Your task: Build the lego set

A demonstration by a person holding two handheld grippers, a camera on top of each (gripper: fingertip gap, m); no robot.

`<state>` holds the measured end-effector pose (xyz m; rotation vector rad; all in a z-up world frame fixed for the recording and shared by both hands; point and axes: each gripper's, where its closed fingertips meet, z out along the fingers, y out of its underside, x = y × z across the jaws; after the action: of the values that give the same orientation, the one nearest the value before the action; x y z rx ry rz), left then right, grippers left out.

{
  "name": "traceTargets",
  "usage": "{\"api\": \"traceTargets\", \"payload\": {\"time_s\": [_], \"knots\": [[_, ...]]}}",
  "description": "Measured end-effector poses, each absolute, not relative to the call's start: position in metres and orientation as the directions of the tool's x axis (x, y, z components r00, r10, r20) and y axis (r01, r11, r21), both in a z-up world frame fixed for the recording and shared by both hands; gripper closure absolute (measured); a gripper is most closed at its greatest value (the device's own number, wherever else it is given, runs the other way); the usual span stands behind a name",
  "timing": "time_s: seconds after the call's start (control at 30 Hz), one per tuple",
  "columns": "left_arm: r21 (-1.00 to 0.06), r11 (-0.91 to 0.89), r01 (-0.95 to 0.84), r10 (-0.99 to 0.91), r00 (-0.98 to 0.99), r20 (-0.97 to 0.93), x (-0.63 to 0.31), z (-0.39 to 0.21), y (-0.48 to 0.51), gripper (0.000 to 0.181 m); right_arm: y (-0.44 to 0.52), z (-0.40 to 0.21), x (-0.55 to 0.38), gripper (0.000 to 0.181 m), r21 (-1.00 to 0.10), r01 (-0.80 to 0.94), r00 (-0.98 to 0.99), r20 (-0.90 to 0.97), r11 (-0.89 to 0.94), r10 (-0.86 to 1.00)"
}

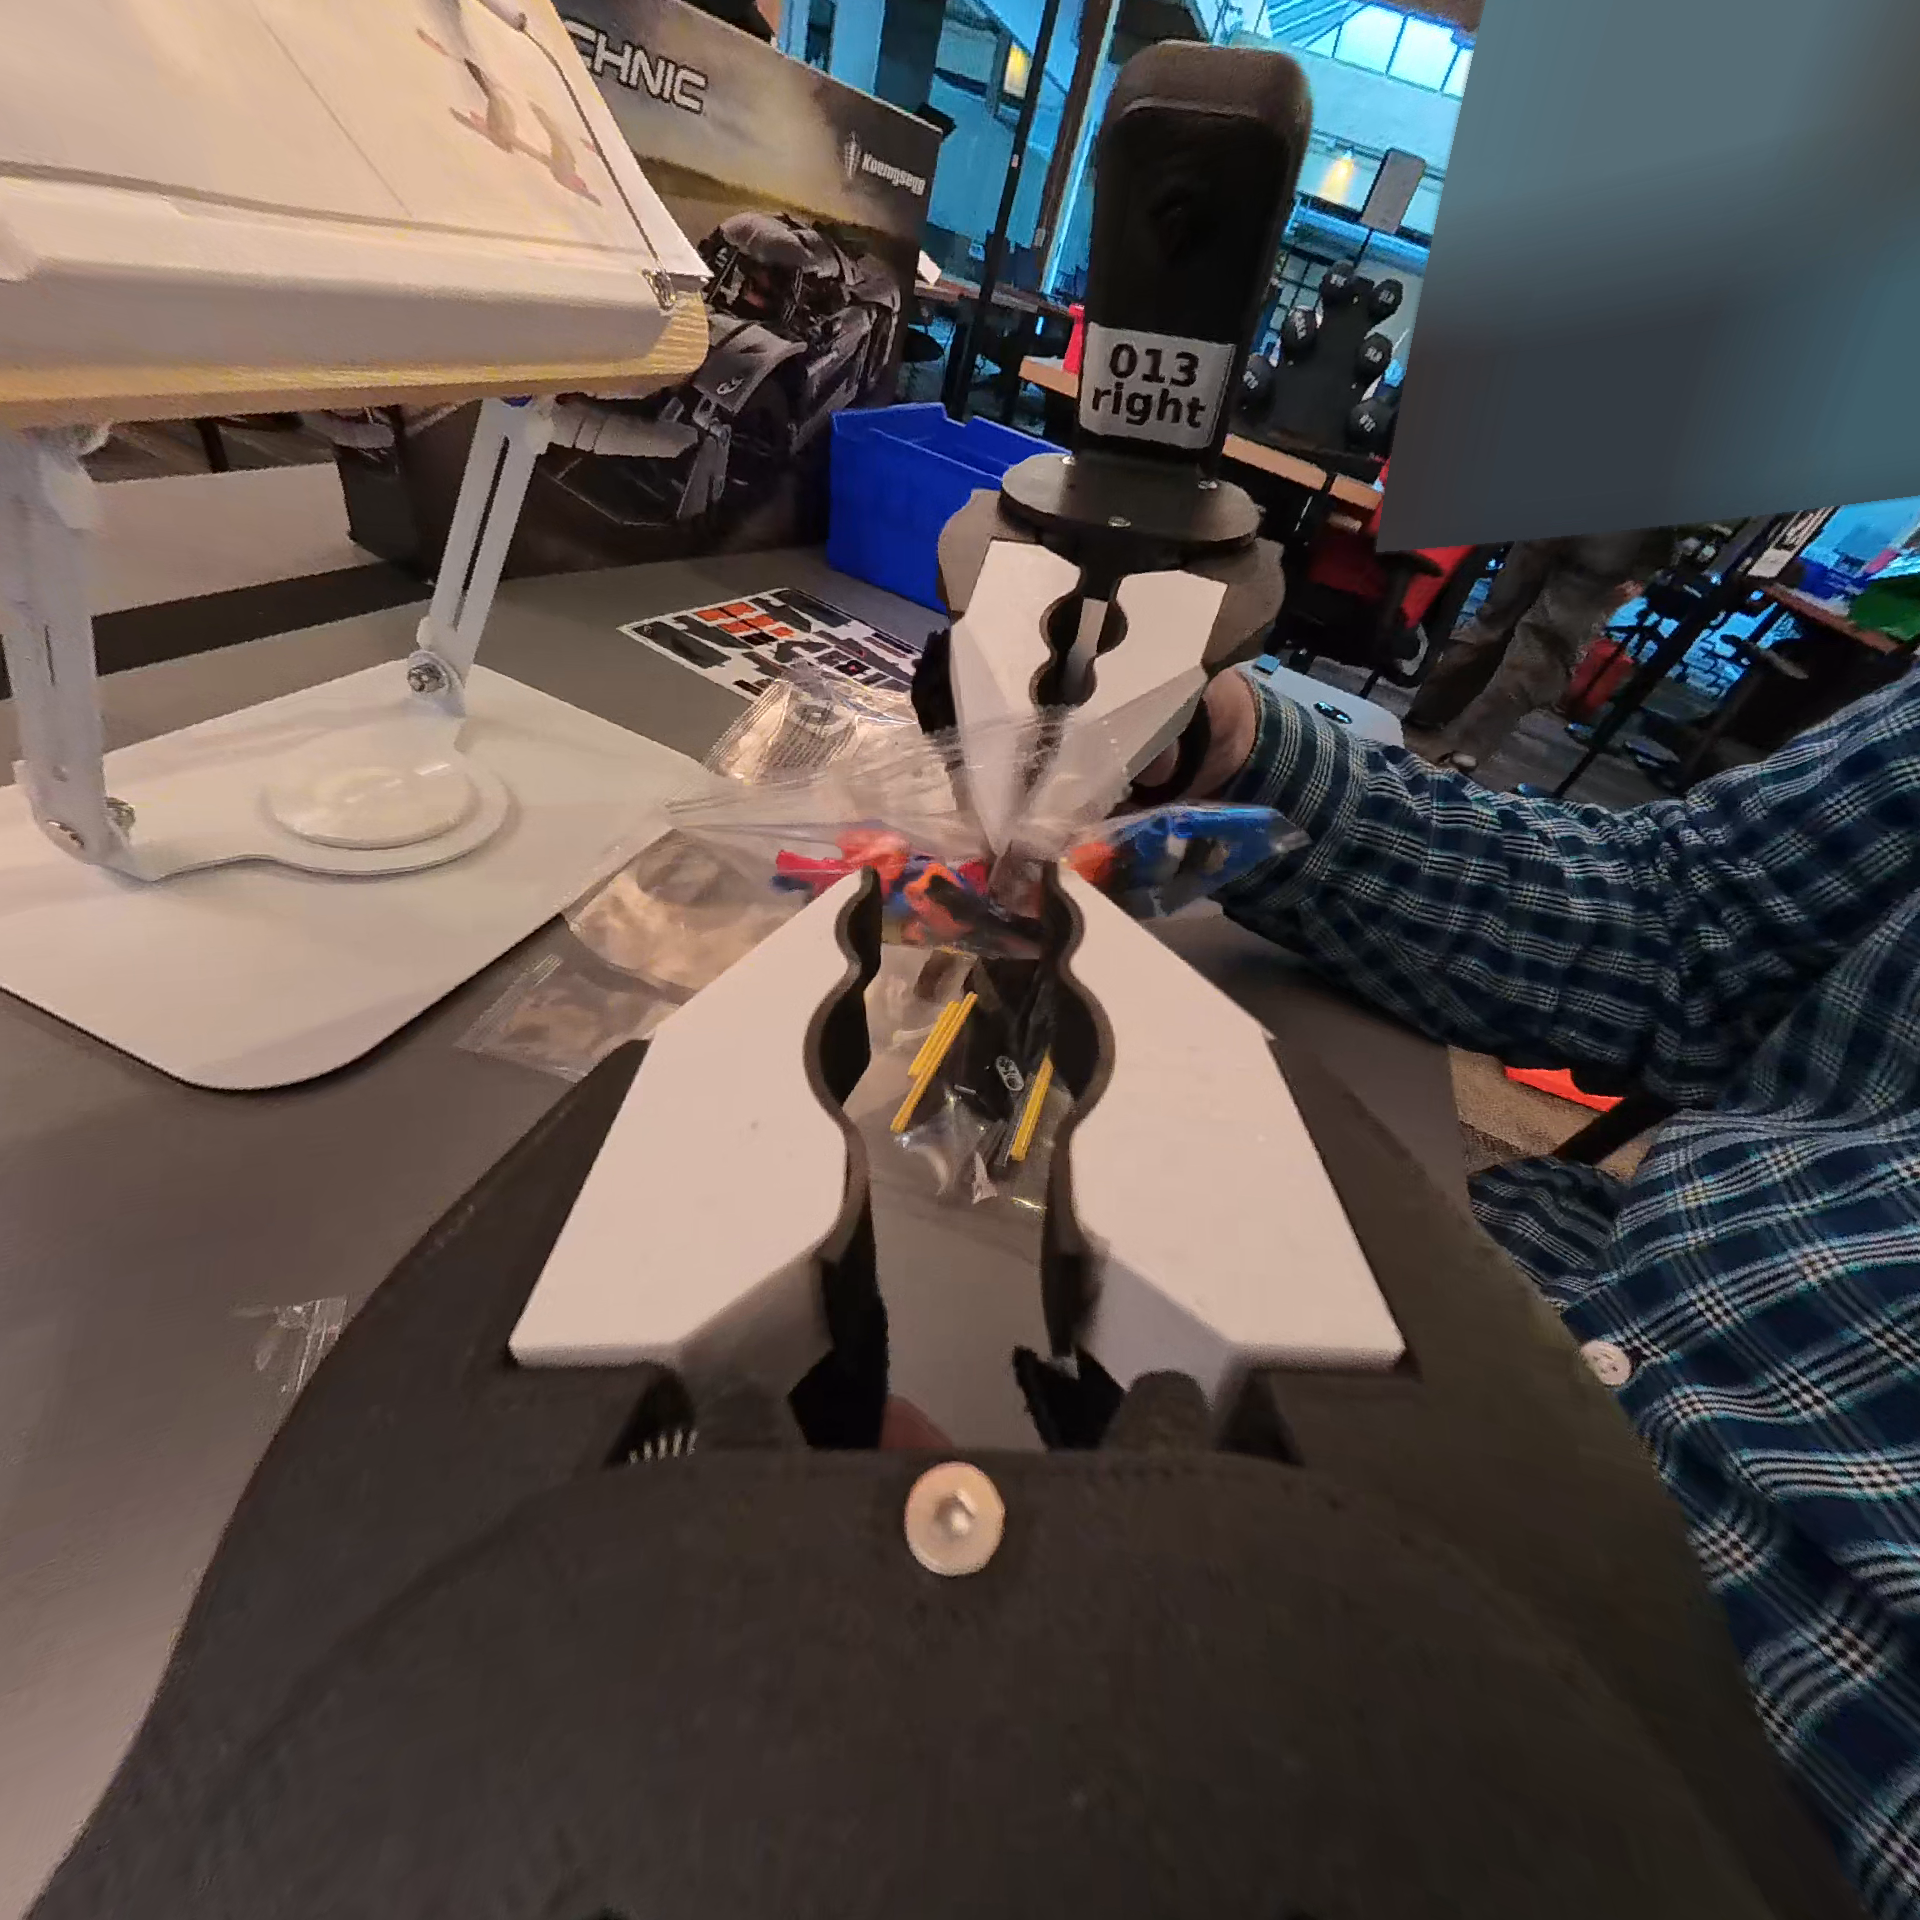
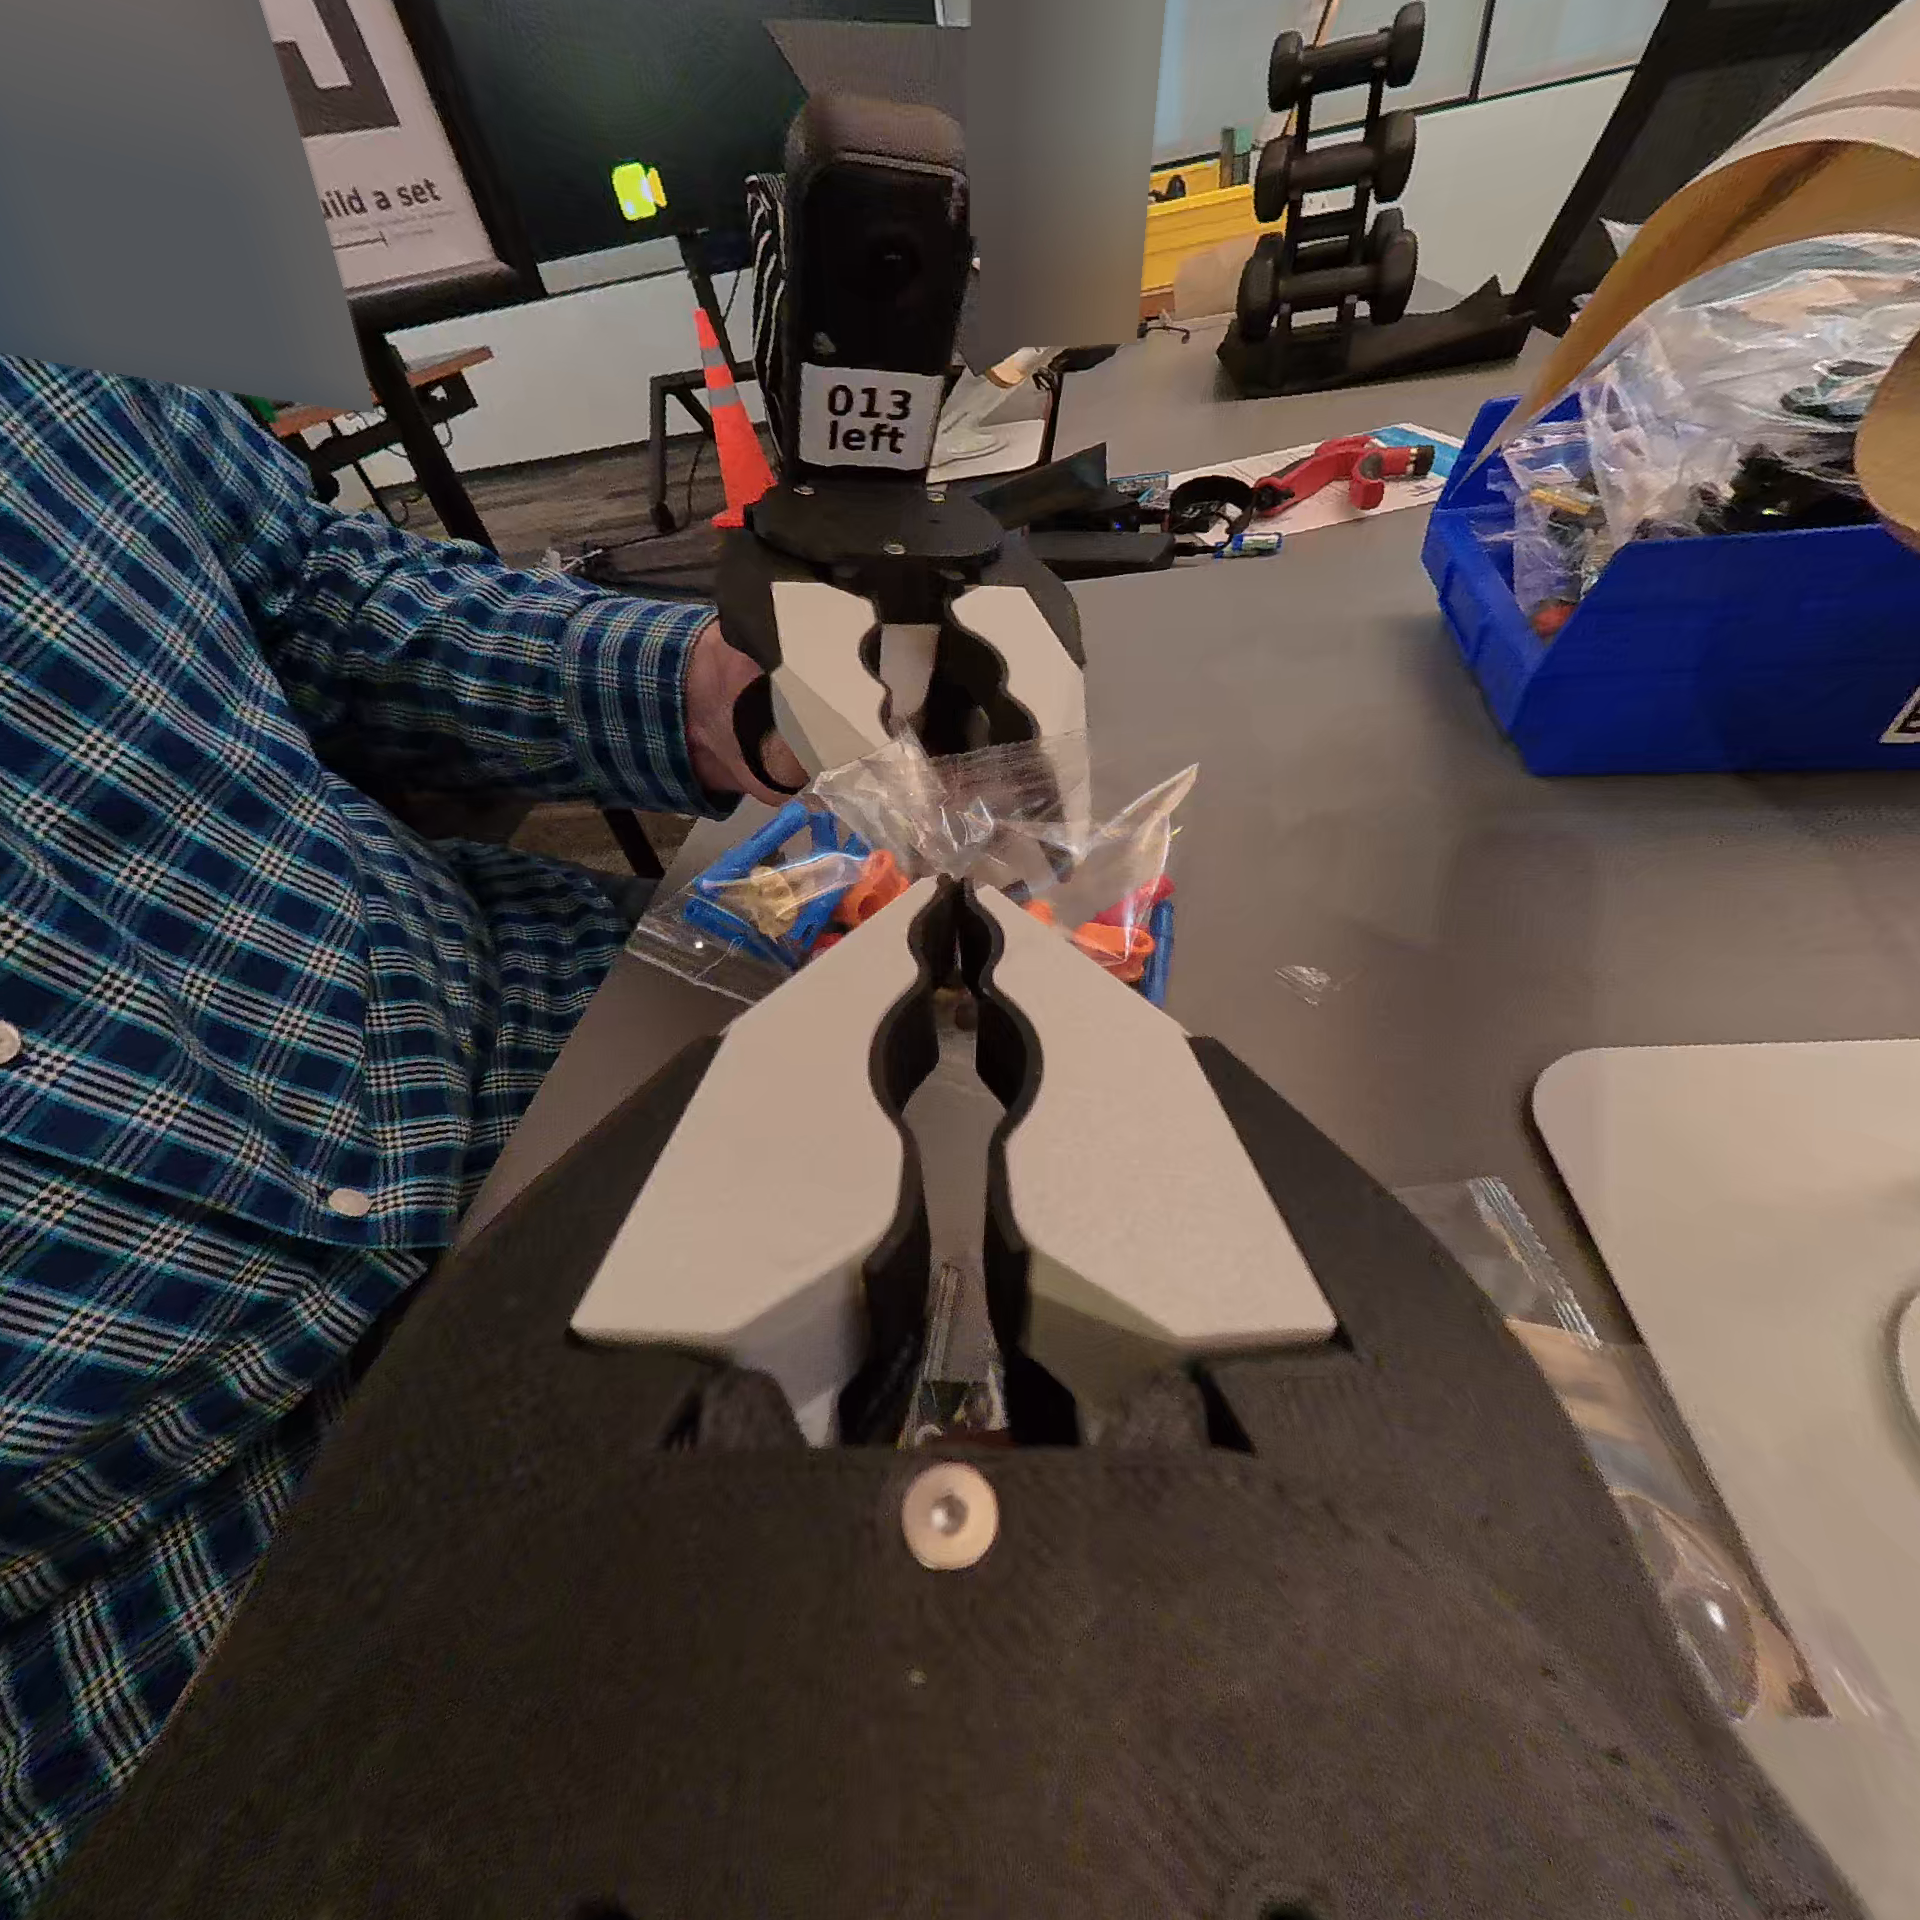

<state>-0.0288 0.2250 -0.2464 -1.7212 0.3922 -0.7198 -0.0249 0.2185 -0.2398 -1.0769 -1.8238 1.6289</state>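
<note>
A small clear bag of blue, orange and red Lego parts (image 1: 1174, 844) hangs between my two grippers above the grey table (image 1: 312, 1195). My left gripper (image 1: 961, 883) has its jaws closed on the bag's bulky middle, so the tips stay a little apart. My right gripper (image 1: 1003, 831) faces it and pinches the stretched plastic just above. In the right wrist view my right gripper (image 2: 948, 885) is shut on the bag (image 2: 769, 904), and the left gripper (image 2: 951, 748) holds its crumpled top. A second bag with yellow axles and black parts (image 1: 977, 1091) lies on the table below.
A white book stand (image 1: 260, 831) with the instruction booklet is at the left. Behind it are the set's box (image 1: 748, 343), a sticker sheet (image 1: 779, 644) and a blue bin of bagged parts (image 2: 1683, 644). Flat clear bags (image 1: 623, 935) lie by the stand. A plaid sleeve (image 1: 1558, 935) is at the right. The tips of both grippers are at nearly the same place.
</note>
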Motion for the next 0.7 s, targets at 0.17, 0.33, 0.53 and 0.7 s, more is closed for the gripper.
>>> {"api": "traceTargets", "payload": {"time_s": [0.17, 0.33, 0.53, 0.7], "knots": [[-0.953, -0.274, 0.128, -0.618, 0.736, 0.276, -0.0242, -0.2463, 0.2264, 0.165, 0.2162, -0.2405, -0.0235, 0.181, -0.967, 0.253, -0.6, -0.164, -0.009, 0.783], [-0.962, -0.26, 0.087, -0.642, 0.729, 0.239, -0.0195, -0.2482, 0.2234, 0.181, 0.2138, -0.2436, -0.0229, 0.181, -0.963, 0.269, -0.606, -0.181, -0.015, 0.775], [-0.968, -0.25, -0.01, -0.644, 0.748, 0.159, -0.0246, -0.2507, 0.221, 0.181, 0.217, -0.2445, -0.026, 0.179, -0.958, 0.285, -0.582, -0.204, -0.037, 0.787], [-0.967, -0.255, -0.023, -0.666, 0.729, 0.158, -0.0226, -0.2516, 0.2188, 0.181, 0.2192, -0.2439, -0.0268, 0.168, -0.957, 0.289, -0.571, -0.182, -0.011, 0.801]]}}
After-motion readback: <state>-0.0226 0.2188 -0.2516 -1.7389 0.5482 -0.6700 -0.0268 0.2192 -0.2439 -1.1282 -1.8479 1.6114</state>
